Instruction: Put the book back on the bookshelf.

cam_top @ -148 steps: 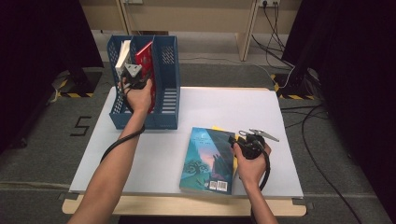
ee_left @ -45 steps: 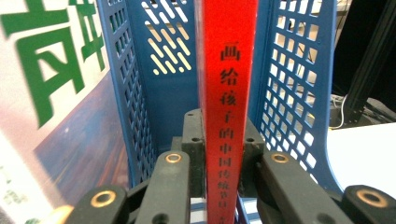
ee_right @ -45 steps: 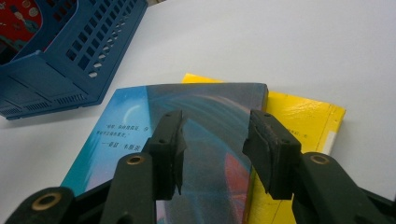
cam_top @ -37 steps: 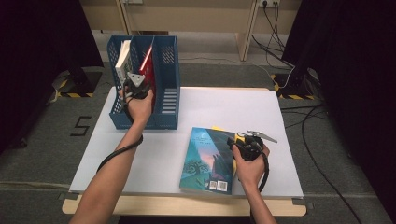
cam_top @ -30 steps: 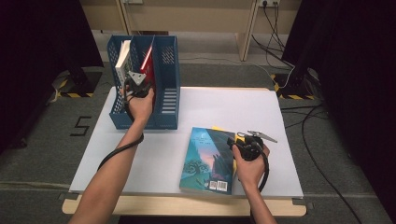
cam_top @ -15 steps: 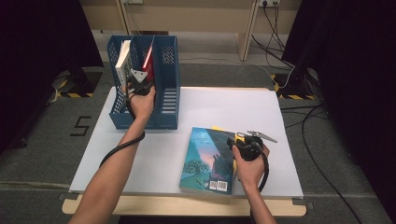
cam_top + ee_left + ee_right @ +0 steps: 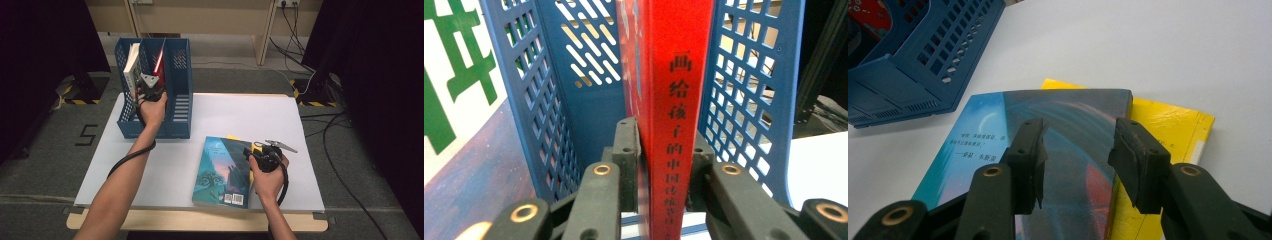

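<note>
A blue file holder (image 7: 177, 110) (image 7: 749, 75) stands at the table's far left. In its middle slot a red book (image 7: 160, 57) (image 7: 679, 75) stands upright, leaning a little. My left gripper (image 7: 149, 82) (image 7: 664, 150) straddles the book's spine. Its jaws have just been opening: the left pad rests by the cover and a thin gap shows at the right pad. A teal book (image 7: 222, 170) (image 7: 1063, 115) lies flat at the front, on top of a yellow book (image 7: 232, 137) (image 7: 1168, 125). My right gripper (image 7: 250, 150) (image 7: 1075, 145) hovers open over the teal book's right edge.
A white book with green lettering (image 7: 131, 65) (image 7: 454, 75) leans in the holder's left slot. The holder's right slot holds nothing. Bare white tabletop (image 7: 240, 115) lies between the holder (image 7: 908, 65) and the books. Cables (image 7: 320, 80) run over the floor at the right.
Since several seconds ago the left hand has sunk slightly toward me with the red book, which now sits lower in its slot. The right hand has not moved.
</note>
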### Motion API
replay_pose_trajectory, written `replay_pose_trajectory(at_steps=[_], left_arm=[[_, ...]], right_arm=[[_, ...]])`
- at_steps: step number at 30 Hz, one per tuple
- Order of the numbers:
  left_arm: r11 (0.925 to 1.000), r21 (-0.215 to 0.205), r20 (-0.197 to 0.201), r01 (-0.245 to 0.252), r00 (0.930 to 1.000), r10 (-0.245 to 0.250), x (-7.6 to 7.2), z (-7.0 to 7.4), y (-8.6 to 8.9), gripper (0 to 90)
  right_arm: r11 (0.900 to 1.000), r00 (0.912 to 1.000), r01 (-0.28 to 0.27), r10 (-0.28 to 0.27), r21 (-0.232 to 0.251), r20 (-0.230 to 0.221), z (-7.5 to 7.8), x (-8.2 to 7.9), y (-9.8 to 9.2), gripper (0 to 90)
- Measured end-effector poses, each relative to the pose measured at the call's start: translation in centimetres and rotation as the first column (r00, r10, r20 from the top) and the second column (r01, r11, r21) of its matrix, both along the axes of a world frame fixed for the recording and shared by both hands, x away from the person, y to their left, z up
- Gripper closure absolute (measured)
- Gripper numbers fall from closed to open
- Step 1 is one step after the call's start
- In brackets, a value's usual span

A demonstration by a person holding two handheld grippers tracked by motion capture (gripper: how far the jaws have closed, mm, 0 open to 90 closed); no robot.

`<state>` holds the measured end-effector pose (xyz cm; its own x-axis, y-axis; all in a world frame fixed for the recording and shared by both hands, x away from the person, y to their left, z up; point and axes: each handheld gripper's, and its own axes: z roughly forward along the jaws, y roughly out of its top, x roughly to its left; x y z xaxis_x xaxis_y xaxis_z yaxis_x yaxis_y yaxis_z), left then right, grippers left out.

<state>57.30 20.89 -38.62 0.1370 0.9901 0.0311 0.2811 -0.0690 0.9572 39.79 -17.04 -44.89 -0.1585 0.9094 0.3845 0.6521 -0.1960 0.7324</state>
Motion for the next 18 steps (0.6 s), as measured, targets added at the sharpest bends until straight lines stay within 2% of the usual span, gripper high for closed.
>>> replay_pose_trajectory(at_steps=[3, 5, 8, 11, 18], left_arm=[[0.9999, -0.009, 0.006, 0.013, 0.9999, -0.013, -0.1, 0.1, 0.1, 69.4], [0.9998, -0.012, 0.012, 0.016, 0.9998, -0.015, -0.3, 0.2, 0.0, 66.4], [0.9997, -0.012, 0.009, 0.022, 0.9997, -0.022, -0.5, 0.1, 0.0, 62.1], [0.9997, -0.011, 0.01, 0.022, 0.9997, -0.022, -0.8, 0.1, 0.0, 58.4], [0.9998, -0.008, 0.019, 0.019, 0.9997, -0.018, -1.4, 0.0, 0.2, 54.1]], right_arm=[[1.0, 0.9999, 0.004, -0.004, 0.008, -0.011, 0.0, -0.1, 0.1, 56.3], [1.0, 1.0, -0.006, 0.006, -0.003, 0.001, -0.1, -0.1, 0.0, 56.3], [1.0, 0.9999, 0.004, -0.004, 0.006, -0.011, 0.0, -0.2, 0.1, 56.2], [1.0, 1.0, 0.004, -0.004, -0.002, -0.001, 0.0, -0.2, 0.1, 56.1], [1.0, 1.0, 0.004, -0.004, -0.001, 0.0, 0.1, -0.3, 0.0, 56.1]])
